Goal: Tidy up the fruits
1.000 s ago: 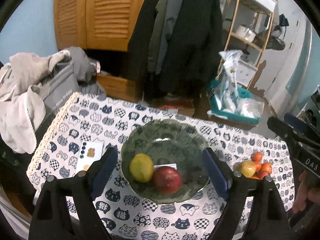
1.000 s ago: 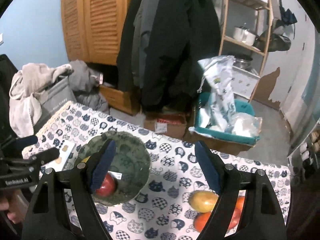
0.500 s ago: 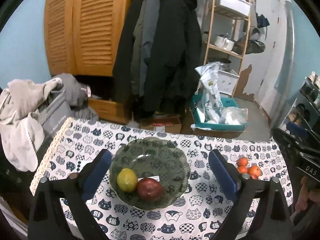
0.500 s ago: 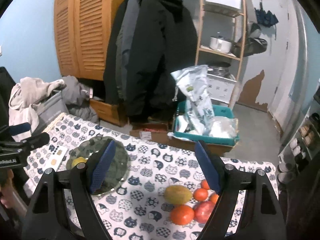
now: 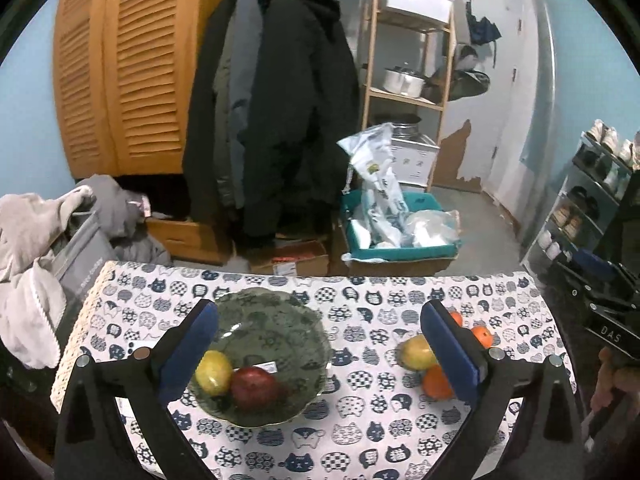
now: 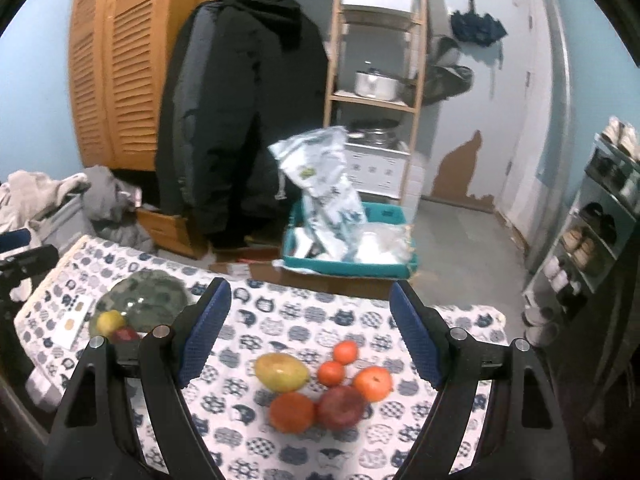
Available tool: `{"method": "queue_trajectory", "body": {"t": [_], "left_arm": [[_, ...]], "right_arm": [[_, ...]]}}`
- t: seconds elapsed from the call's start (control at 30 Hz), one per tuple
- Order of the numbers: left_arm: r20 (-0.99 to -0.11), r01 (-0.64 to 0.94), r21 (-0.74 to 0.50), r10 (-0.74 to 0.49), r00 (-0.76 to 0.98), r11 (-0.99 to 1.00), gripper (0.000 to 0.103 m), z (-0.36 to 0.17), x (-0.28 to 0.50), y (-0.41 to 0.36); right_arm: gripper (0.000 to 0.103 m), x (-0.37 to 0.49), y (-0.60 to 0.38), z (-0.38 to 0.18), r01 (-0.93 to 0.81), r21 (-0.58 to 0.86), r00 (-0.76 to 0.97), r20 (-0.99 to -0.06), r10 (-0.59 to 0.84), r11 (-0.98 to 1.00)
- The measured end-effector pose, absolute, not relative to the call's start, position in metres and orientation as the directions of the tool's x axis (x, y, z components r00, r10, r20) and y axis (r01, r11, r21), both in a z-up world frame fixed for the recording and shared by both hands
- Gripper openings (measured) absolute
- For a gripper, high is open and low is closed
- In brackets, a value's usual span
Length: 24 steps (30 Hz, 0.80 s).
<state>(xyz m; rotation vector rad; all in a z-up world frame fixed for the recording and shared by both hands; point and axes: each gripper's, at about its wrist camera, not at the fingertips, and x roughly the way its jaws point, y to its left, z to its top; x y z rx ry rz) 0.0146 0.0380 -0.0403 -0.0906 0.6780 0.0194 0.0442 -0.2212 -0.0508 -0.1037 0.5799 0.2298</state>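
Green bowl (image 5: 280,320) sits on the cat-print tablecloth (image 5: 360,432). In the bowl: a yellow fruit (image 5: 213,372) touching a red apple (image 5: 254,387), both at its near rim. Well right of the bowl, a loose pile: a mango (image 6: 281,371), three oranges (image 6: 372,383) and a second red apple (image 6: 341,407). Left gripper (image 5: 320,352) is spread wide above the bowl, holding nothing. Right gripper (image 6: 310,332) hangs released over the pile, nothing between the jaws.
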Motion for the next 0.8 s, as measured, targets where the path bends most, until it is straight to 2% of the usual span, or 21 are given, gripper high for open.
{"method": "queue_trajectory", "body": {"t": [0.33,0.6,0.8], "left_arm": [[-0.653,0.043,-0.054,-0.068,0.754,0.998,0.102,-0.046,0.025,-0.015],[-0.672,0.089,-0.035,-0.089,0.735,0.995,0.102,-0.055,0.030,-0.043],[-0.719,0.112,-0.062,-0.123,0.684,0.992,0.102,-0.079,0.042,-0.055]], "right_arm": [[0.082,0.039,-0.277,-0.066,-0.148,-0.025,0.804,-0.585,0.106,0.989],[0.082,0.035,-0.302,-0.077,-0.117,-0.013,0.793,-0.604,0.085,0.993],[0.082,0.041,-0.308,-0.090,-0.114,0.004,0.760,-0.644,0.089,0.994]]}}
